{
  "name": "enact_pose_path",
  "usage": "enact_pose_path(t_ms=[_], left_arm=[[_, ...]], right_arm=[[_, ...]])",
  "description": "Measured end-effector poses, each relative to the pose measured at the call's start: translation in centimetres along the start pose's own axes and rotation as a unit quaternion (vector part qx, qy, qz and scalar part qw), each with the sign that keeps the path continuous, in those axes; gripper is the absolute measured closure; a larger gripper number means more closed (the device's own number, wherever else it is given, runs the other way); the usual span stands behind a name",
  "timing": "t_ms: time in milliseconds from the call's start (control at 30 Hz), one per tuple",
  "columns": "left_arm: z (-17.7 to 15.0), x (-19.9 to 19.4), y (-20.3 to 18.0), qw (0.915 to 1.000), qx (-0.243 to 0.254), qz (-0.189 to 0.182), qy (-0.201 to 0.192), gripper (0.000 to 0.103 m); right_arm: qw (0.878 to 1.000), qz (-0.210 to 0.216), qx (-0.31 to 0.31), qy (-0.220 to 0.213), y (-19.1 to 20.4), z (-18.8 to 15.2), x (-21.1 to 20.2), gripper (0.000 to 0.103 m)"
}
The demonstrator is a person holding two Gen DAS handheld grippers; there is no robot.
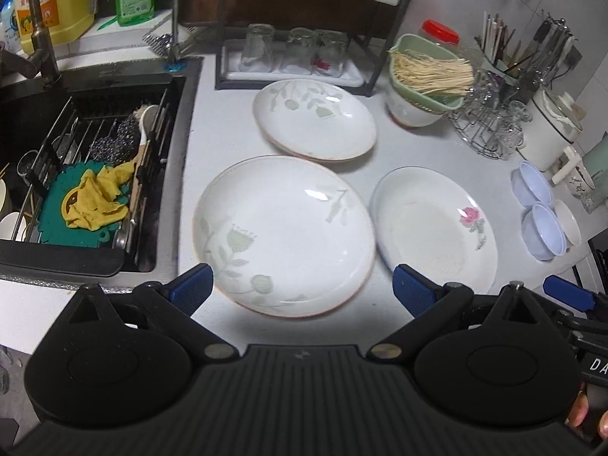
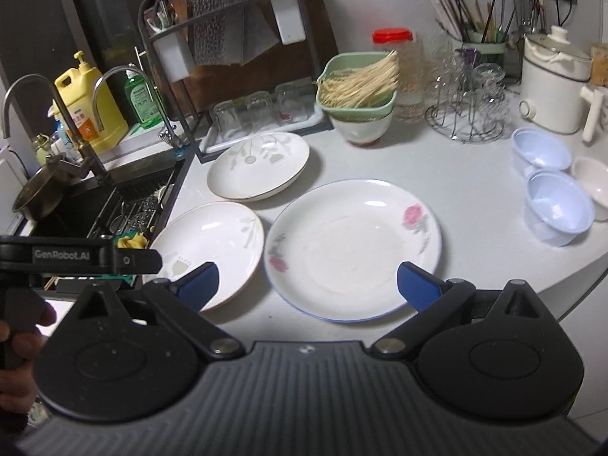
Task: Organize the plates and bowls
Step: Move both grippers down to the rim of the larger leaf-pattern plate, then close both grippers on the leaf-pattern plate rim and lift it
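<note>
Three white plates lie apart on the white counter. A near green-leaf plate [image 1: 285,235] [image 2: 209,247] lies in front of my left gripper [image 1: 300,285], which is open and empty above its near rim. A second green-leaf plate [image 1: 315,119] [image 2: 258,165] lies farther back. A pink-rose plate [image 1: 433,228] [image 2: 353,247] lies in front of my right gripper [image 2: 307,285], also open and empty. Two pale blue bowls [image 1: 535,209] [image 2: 551,186] and a small white bowl [image 2: 592,186] sit at the right.
A sink [image 1: 87,174] with a rack, scrubbers and a yellow cloth is at the left. A black rack with upturned glasses [image 1: 292,53] stands at the back. A green basket of sticks [image 2: 357,83] rests on a bowl. A wire glass stand [image 2: 467,106] and white pot [image 2: 551,79] are at the back right.
</note>
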State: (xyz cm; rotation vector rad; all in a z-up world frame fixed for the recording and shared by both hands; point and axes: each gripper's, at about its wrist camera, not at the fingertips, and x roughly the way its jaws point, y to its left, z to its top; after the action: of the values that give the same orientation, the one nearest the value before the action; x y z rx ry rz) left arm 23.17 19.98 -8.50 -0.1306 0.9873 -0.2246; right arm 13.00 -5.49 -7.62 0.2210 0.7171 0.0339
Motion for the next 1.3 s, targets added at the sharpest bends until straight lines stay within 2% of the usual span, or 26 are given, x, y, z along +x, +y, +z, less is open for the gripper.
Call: enact_pose_path(t_ms=[233, 333, 567, 700, 767, 900, 933, 1000, 1067, 1133, 1200, 1300], left_arm=[[1.7, 2.3, 4.4, 0.9995, 0.006, -0.008, 0.030, 0.001], [2.6, 3.7, 5.9, 0.9989, 0.006, -0.017, 0.044, 0.002], [4.4, 6.5, 8.2, 0.9981, 0.011, -0.025, 0.055, 0.002], [5.1, 8.2, 9.2, 0.9971, 0.010, -0.040, 0.065, 0.002], [5.5, 9.0, 9.5, 0.9965, 0.014, -0.045, 0.068, 0.002], [6.2, 10.9, 9.7, 0.9947, 0.031, -0.057, 0.080, 0.003], [6.3, 11.3, 9.7, 0.9941, 0.036, -0.061, 0.082, 0.004], [6.5, 12.0, 9.6, 0.9929, 0.045, -0.066, 0.088, 0.012], [6.7, 12.9, 9.5, 0.9919, 0.052, -0.069, 0.094, 0.019], [6.9, 13.6, 9.5, 0.9912, 0.054, -0.070, 0.098, 0.032], [7.3, 14.2, 9.5, 0.9903, 0.054, -0.078, 0.102, 0.040], [7.7, 14.9, 9.3, 0.9891, 0.062, -0.086, 0.102, 0.044]], right_arm=[[0.999, 0.006, 0.030, 0.017, 3.0, 0.0, 2.9, 0.004], [0.998, 0.027, 0.053, 0.023, 3.7, -0.1, 4.0, 0.006], [0.994, 0.034, 0.088, 0.053, 4.6, -0.1, 7.0, 0.010], [0.990, 0.038, 0.109, 0.075, 4.9, -0.2, 9.0, 0.024], [0.988, 0.034, 0.118, 0.089, 4.9, -0.3, 10.0, 0.025], [0.984, 0.022, 0.133, 0.114, 4.9, -0.7, 12.1, 0.038], [0.983, 0.023, 0.137, 0.117, 4.9, -0.8, 12.5, 0.041], [0.983, 0.018, 0.138, 0.123, 5.1, -0.9, 13.2, 0.066], [0.982, 0.009, 0.139, 0.127, 5.4, -0.9, 13.8, 0.072], [0.982, 0.004, 0.140, 0.129, 5.5, -0.9, 14.3, 0.074], [0.980, 0.001, 0.147, 0.132, 5.5, -0.8, 14.8, 0.075], [0.980, -0.007, 0.143, 0.135, 5.4, -0.6, 15.3, 0.084]])
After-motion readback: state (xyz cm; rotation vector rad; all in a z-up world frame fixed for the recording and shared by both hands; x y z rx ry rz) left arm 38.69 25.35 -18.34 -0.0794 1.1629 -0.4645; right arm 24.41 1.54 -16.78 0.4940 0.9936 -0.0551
